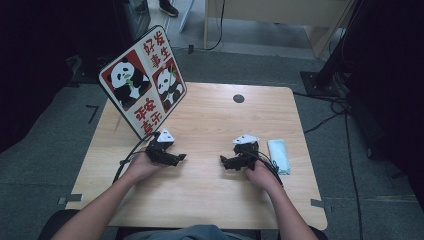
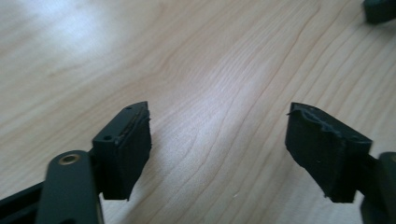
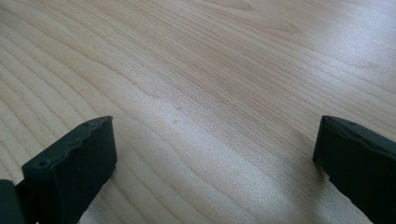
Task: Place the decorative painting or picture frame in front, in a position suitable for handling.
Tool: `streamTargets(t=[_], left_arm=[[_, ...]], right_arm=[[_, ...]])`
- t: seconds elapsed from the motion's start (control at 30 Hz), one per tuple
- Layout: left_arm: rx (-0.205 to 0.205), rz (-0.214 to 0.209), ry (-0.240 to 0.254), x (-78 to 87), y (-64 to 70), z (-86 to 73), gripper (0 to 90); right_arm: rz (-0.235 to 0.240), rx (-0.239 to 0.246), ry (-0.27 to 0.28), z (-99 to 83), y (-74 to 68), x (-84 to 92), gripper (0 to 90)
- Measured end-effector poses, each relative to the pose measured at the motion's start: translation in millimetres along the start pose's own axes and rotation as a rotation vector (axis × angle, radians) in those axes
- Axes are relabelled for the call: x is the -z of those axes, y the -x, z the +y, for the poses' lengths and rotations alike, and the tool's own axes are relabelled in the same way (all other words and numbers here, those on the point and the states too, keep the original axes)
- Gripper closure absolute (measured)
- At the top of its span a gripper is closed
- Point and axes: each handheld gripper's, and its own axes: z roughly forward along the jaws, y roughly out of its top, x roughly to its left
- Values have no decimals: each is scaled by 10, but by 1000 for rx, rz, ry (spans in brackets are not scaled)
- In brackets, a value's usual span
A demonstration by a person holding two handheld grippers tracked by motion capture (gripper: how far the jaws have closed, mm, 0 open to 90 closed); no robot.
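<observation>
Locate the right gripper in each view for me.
High view: right gripper right of centre, tips pointing left.
Right gripper view: its open jaws rise from both bottom corners.
Left gripper view: right gripper again, probably, black in the top right corner.
Shared landmark: the wooden table under it.

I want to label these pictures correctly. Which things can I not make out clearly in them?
- Pale blue packet, high view: too small to tell what it is; any print is unreadable.
- Panda board, high view: its foot hides behind the left gripper, so how it stands is unclear.
- Right gripper, high view: jaws too small and dark to judge.
- Shoe, high view: cut off by the top edge.
</observation>
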Motion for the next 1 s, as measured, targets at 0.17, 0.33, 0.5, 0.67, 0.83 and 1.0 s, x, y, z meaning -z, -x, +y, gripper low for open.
streamTargets(t=[0.17, 0.33, 0.5, 0.67, 0.83, 1.0], left_arm=[[26, -41, 2, 291, -89, 105, 334], [35, -38, -13, 493, -217, 70, 337], [62, -29, -21, 649, -347, 17, 382], [65, -4, -27, 723, -398, -20, 379], [78, 15, -42, 843, -459, -26, 382], [95, 40, -27, 1025, -507, -53, 391]], right_arm=[[0, 1, 0, 0, 0, -1, 0], [0, 1, 0, 0, -1, 0, 0], [0, 1, 0, 0, 0, 0, 0], [0, 1, 0, 0, -1, 0, 0], [0, 0, 1, -1, -2, 0, 0], [-1, -2, -1, -2, -5, 2, 0]])
